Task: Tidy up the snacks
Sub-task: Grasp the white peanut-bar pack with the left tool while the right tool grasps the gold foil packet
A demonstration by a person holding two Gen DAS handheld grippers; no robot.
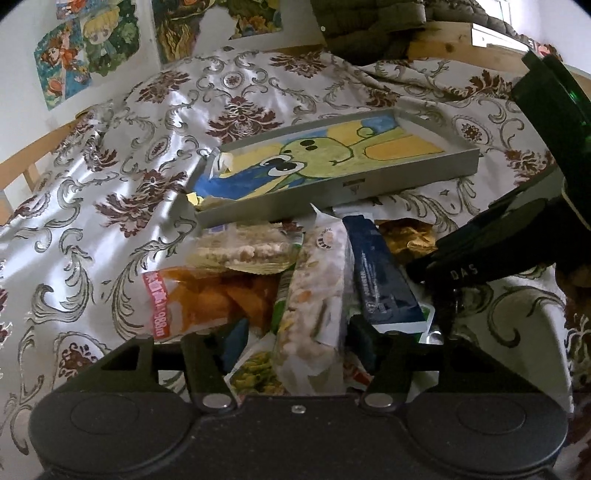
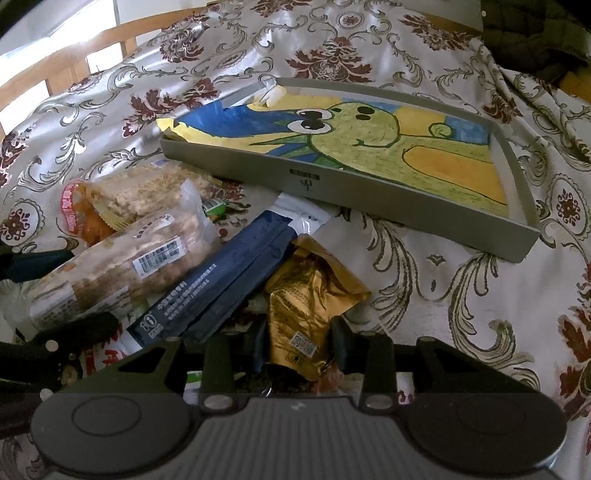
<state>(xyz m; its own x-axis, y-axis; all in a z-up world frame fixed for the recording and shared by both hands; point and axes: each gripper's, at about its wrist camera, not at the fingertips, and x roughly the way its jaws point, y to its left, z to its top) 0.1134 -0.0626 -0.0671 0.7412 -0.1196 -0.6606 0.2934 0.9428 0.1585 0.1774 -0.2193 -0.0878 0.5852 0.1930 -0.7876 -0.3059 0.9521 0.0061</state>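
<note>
A pile of snack packs lies on a patterned cloth in front of a grey tray [image 1: 280, 206] [image 2: 347, 184] lined with a cartoon drawing. My left gripper [image 1: 295, 339] has its jaws around a clear pack of pale puffed snack [image 1: 314, 295]; they look open, not pressing it. An orange snack bag [image 1: 207, 299], a rice cracker pack [image 1: 243, 247] and a dark blue pack [image 1: 384, 280] lie beside it. My right gripper [image 2: 299, 343] has its jaws on either side of a gold foil pack [image 2: 306, 302], next to the dark blue pack [image 2: 229, 273]. The right gripper's body shows in the left wrist view [image 1: 517, 236].
The floral cloth [image 2: 443, 280] covers the whole surface, with a wooden rail [image 2: 66, 59] at its far edge. Cartoon posters [image 1: 85, 48] hang on the wall. A dark quilted garment [image 1: 369, 22] lies behind the tray. A green snack pack [image 1: 255, 373] lies under the pile.
</note>
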